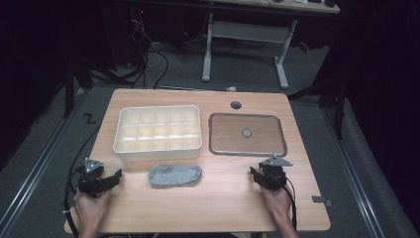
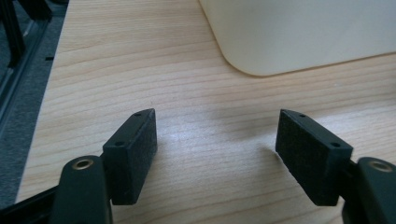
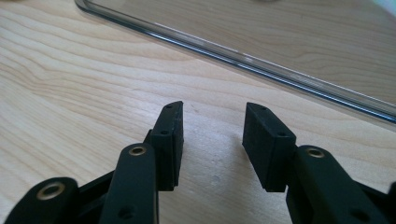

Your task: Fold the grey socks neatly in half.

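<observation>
**Jaws empty, sock between my hands**

Both jaw pairs stand spread over bare wood, pinching nothing; right pair narrower. Grey sock (image 1: 175, 175) lies flat between my left gripper (image 1: 118, 175) and right gripper (image 1: 251, 172), just in front of the divided bin (image 1: 157, 149), long axis left-right. Left gripper looks slightly nearer. Count: one sock, one bin, one tray (image 1: 247, 151), two grippers.

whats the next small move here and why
Probably swing the left claw right toward the grey sock: both claws rest open on bare table, holding nothing, and the sock lies flat just beside the left one, in front of the white divided box.
</observation>
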`<action>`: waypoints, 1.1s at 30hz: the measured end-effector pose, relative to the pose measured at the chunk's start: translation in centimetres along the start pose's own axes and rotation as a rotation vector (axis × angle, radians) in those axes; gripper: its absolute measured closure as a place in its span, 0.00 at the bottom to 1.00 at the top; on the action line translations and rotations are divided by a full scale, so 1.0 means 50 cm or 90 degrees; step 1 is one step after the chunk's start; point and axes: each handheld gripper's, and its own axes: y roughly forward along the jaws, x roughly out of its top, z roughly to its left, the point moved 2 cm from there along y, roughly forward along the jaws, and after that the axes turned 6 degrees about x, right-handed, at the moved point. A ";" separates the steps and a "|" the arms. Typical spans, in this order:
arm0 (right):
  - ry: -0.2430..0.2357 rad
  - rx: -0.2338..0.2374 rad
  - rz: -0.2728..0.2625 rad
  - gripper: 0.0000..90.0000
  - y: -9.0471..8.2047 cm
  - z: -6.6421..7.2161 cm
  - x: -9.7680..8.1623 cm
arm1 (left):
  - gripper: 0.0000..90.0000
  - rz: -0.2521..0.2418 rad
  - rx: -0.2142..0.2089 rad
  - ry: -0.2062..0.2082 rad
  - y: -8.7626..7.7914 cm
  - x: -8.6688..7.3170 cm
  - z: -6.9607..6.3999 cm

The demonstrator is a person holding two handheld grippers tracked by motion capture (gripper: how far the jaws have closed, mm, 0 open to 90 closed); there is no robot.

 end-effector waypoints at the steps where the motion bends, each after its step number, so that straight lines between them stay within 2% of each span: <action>1: 0.000 0.000 0.000 0.65 0.000 0.000 0.000 | 0.35 0.000 0.000 0.000 0.000 0.000 0.000; 3: -0.002 0.005 -0.012 0.67 -0.006 0.006 0.002 | 0.37 -0.007 -0.009 -0.010 -0.003 0.002 -0.001; 4: -0.002 0.011 -0.013 0.67 -0.007 0.010 0.004 | 0.37 -0.015 -0.026 -0.019 -0.007 0.005 -0.003; 5: -0.002 0.011 -0.013 0.67 -0.007 0.010 0.004 | 0.38 -0.015 -0.026 -0.019 -0.007 0.005 -0.003; 8: -0.005 0.037 -0.014 0.71 -0.009 0.027 0.011 | 0.39 -0.018 -0.068 -0.018 -0.019 0.006 -0.018; 12: -0.009 0.060 -0.017 0.73 -0.009 0.045 0.016 | 0.40 -0.017 -0.102 -0.014 -0.030 0.005 -0.038; 13: -0.013 0.072 -0.017 0.73 -0.007 0.054 0.018 | 0.40 -0.018 -0.112 -0.013 -0.032 0.005 -0.045; 14: -0.027 0.082 -0.013 0.74 -0.001 0.071 0.021 | 0.41 -0.018 -0.132 -0.011 -0.037 0.007 -0.058; 18: -0.065 0.095 -0.005 0.74 0.010 0.111 0.031 | 0.44 -0.017 -0.173 -0.005 -0.046 0.015 -0.089; 19: -0.065 0.095 -0.005 0.74 0.010 0.111 0.031 | 0.44 -0.017 -0.173 -0.005 -0.046 0.015 -0.089; 20: -0.072 0.109 -0.008 0.74 0.015 0.126 0.039 | 0.45 -0.013 -0.185 0.007 -0.052 0.019 -0.107; 24: -0.078 0.127 -0.008 0.74 0.023 0.146 0.051 | 0.48 -0.006 -0.201 0.020 -0.055 0.024 -0.127; 26: -0.081 0.152 -0.013 0.74 0.034 0.170 0.065 | 0.48 0.002 -0.209 0.030 -0.052 0.027 -0.143; 27: -0.081 0.152 -0.013 0.74 0.034 0.170 0.065 | 0.49 0.002 -0.209 0.030 -0.052 0.027 -0.143; 28: -0.085 0.162 -0.014 0.74 0.039 0.185 0.072 | 0.49 0.005 -0.215 0.029 -0.049 0.029 -0.147; 29: -0.085 0.162 -0.014 0.74 0.039 0.185 0.072 | 0.49 0.006 -0.216 0.028 -0.048 0.029 -0.149; 30: -0.108 0.156 -0.014 0.74 0.042 0.202 0.079 | 0.50 0.009 -0.222 0.029 -0.043 0.031 -0.155; 31: -0.108 0.156 -0.014 0.74 0.042 0.202 0.079 | 0.50 0.009 -0.222 0.029 -0.043 0.031 -0.155; 32: -0.124 0.159 -0.017 0.73 0.045 0.220 0.087 | 0.50 0.007 -0.225 0.030 -0.039 0.033 -0.161; 33: -0.124 0.159 -0.017 0.73 0.045 0.220 0.087 | 0.50 0.007 -0.225 0.030 -0.039 0.033 -0.161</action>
